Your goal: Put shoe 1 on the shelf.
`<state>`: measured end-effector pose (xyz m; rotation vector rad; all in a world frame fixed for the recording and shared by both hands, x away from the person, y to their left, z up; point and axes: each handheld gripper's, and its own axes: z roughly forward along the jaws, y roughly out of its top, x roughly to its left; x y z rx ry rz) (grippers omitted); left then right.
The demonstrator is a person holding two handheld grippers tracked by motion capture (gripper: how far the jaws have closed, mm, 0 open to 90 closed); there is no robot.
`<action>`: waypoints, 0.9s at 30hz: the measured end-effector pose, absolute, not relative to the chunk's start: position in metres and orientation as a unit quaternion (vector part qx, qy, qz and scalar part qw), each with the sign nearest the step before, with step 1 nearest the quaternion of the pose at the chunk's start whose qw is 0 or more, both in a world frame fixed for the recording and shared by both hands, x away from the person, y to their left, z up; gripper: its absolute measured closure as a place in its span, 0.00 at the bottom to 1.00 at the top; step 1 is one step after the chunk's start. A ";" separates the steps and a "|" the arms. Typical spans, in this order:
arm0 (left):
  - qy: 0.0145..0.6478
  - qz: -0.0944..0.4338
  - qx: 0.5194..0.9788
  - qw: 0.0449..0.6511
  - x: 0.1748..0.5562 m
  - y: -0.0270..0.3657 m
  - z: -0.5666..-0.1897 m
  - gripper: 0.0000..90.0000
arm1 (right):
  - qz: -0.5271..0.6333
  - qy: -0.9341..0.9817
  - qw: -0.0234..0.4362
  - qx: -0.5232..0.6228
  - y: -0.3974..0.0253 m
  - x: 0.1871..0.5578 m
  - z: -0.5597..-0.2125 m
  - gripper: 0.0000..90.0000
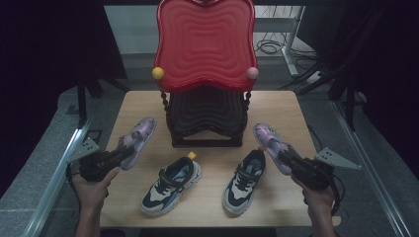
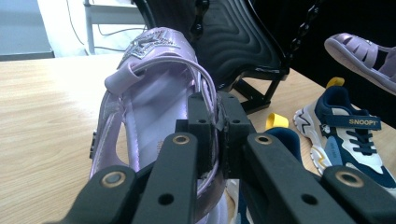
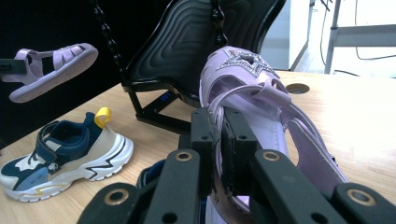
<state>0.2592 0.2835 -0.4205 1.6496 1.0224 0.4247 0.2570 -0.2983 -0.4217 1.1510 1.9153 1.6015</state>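
The two-tier rack (image 1: pixel 206 116) blocks the middle back of the bench (image 1: pixel 281 106). Two navy sneakers (image 1: pixel 170 186) (image 1: pixel 244 181) occupy the front centre, with bare wood between them. Bare wood also flanks the rack at both back corners.

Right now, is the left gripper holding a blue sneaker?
No, the left gripper is shut on a purple sandal.
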 end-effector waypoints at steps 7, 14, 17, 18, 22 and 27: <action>0.422 0.182 0.703 0.543 0.258 0.275 -0.420 0.95 | 0.571 0.687 0.189 0.407 -0.294 0.257 -0.422 0.94; 0.418 0.177 0.705 0.545 0.260 0.270 -0.420 0.95 | 0.572 0.687 0.186 0.408 -0.290 0.258 -0.423 0.94; 0.414 0.173 0.707 0.546 0.261 0.266 -0.420 0.95 | 0.573 0.687 0.184 0.407 -0.284 0.260 -0.424 0.94; 0.412 0.171 0.709 0.546 0.262 0.264 -0.420 0.95 | 0.573 0.689 0.184 0.404 -0.282 0.260 -0.424 0.94; 0.405 0.169 0.712 0.548 0.262 0.258 -0.420 0.95 | 0.574 0.696 0.177 0.393 -0.271 0.263 -0.423 0.94; 0.399 0.164 0.717 0.547 0.264 0.252 -0.420 0.95 | 0.572 0.700 0.174 0.390 -0.263 0.266 -0.425 0.94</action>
